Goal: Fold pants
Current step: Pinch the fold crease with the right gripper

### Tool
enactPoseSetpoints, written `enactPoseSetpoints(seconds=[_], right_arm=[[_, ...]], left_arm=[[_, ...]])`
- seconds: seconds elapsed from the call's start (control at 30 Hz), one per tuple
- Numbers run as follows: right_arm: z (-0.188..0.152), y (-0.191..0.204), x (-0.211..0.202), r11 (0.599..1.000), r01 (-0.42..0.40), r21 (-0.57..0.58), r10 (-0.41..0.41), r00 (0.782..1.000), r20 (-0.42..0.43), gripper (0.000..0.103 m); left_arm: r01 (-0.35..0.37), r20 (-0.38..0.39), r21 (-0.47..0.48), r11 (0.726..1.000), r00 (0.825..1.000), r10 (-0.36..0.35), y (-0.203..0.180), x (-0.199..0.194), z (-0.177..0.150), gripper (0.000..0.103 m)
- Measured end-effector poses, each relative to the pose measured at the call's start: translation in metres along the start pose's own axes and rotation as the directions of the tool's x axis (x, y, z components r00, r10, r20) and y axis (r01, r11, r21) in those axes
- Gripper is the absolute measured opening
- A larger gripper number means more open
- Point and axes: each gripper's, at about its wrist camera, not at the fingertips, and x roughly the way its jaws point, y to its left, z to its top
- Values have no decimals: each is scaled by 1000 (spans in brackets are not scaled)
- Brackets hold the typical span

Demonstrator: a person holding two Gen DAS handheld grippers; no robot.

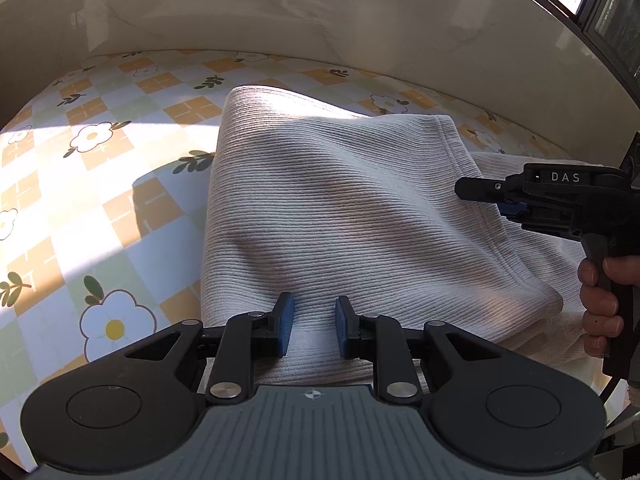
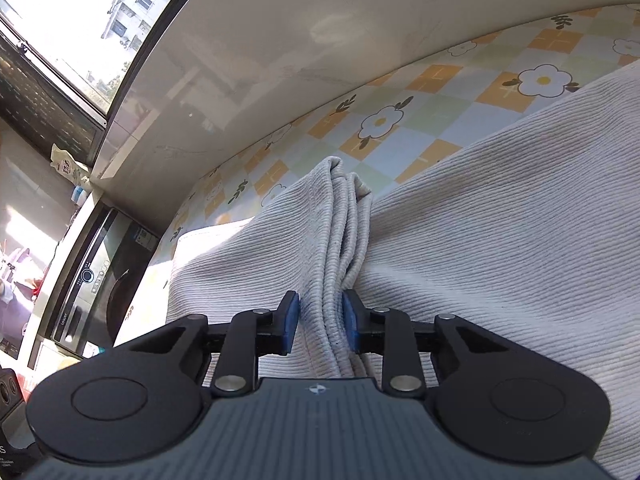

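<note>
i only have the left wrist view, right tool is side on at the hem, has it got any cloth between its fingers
Observer: Yes. In the right wrist view a bunched ridge of the pants runs between the right tool's blue pads, which sit close against it on both sides.
Operator: just one layer?
Observer: No, several gathered folds stand up together ahead of the pads.
Operator: anything past the table on that side
Observer: An appliance with a control panel sits below the table edge, and a window shows buildings outside.
Operator: my left tool looks free, agree
Observer: Agreed; the left tool is open over the cloth with nothing pinched.
</note>
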Motion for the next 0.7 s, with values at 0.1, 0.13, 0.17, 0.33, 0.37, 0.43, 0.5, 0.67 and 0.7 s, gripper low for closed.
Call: enactPoseSetpoints(seconds=[0.1,0.13,0.17,0.33,0.37,0.43,0.5,0.67,0.7], right_arm=[[1,2,5,999,32,-2,-32,999,-6,20],[1,6,3,999,35,-15,-35,999,-1,16],[0,11,0,999,36,-31,-36,999,12,16],[2,39,-38,995,-11,-98,23,992,121,14],[4,45,-50,994,-22,-111,38,989,145,14],[6,49,-67,992,-13,-123,35,984,174,14],[9,43,-77,995,-3,-101,21,984,175,14],[9,-4,-65,994,111,-2,-110,988,105,14],[8,-14,-60,992,123,16,-124,988,89,14]], left_arm=[[-14,-1,15,1000,1000,14,-4,0,0,23],[-17,-1,16,1000,1000,17,-5,0,1,23],[-19,-1,18,1000,1000,19,-5,0,1,23],[10,1,-46,999,1000,-10,3,-10,9,23],[24,2,-67,997,1000,-24,4,-12,10,23],[57,1,-79,995,998,-57,4,-18,14,22],[96,-3,-61,993,995,-96,-4,-21,16,22],[162,-73,-36,986,984,-164,-26,-6,16,22],[168,-88,-35,985,981,-171,-30,1,15,22]])
